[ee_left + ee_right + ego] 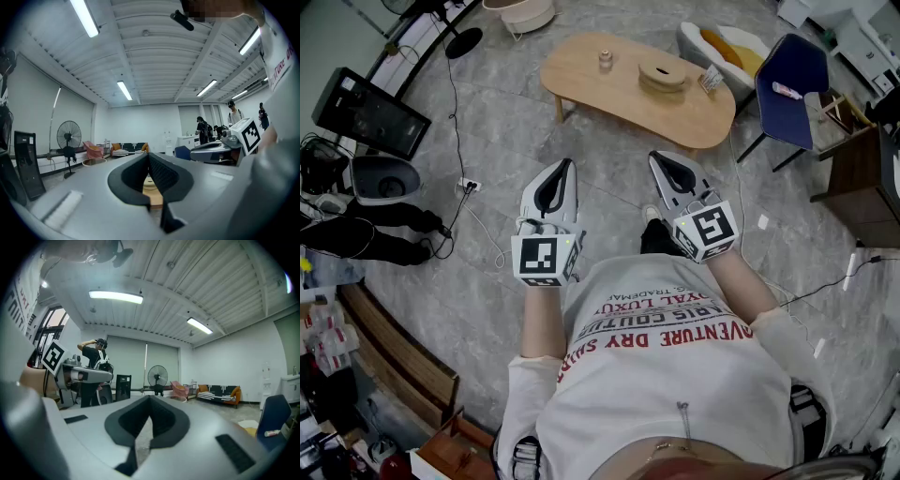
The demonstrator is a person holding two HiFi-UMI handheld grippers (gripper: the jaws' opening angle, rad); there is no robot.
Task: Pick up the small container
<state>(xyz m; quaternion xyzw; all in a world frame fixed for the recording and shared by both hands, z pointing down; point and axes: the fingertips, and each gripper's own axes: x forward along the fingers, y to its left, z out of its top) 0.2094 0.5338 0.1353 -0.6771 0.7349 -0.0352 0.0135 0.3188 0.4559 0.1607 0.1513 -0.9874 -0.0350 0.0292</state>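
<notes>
At the left gripper [149, 155], the two dark ribbed pads stand pressed together along their length. Nothing is between them. The right gripper [150, 400] reads the same: pads met at the tip, nothing held. Both shells are smooth grey moulded plastic, and each carries a marker cube at the rear. Both grippers are held level at chest height, side by side, pointing forward.

Ahead of both jaws, well apart from them across open floor, stands a low wooden table [581, 80]. Its top is a rounded oblong of pale, smooth wood, with its long axis running from upper left to lower right in the head view. The small container [605, 60] stands upright on the left half of the top. It appears to be a short clear jar, glass-like, with a darker upper part; finer detail is too small to tell. It lies roughly on the line midway between the two grippers, so neither hand is clearly nearer.

A flat round wooden piece [663, 75] sits just right of the container, not touching it. The floor [487, 141] is grey veined stone.

Judgement: the approach is not yet begun. The coming move calls for walking forward, lowering a gripper and opening its jaws.
</notes>
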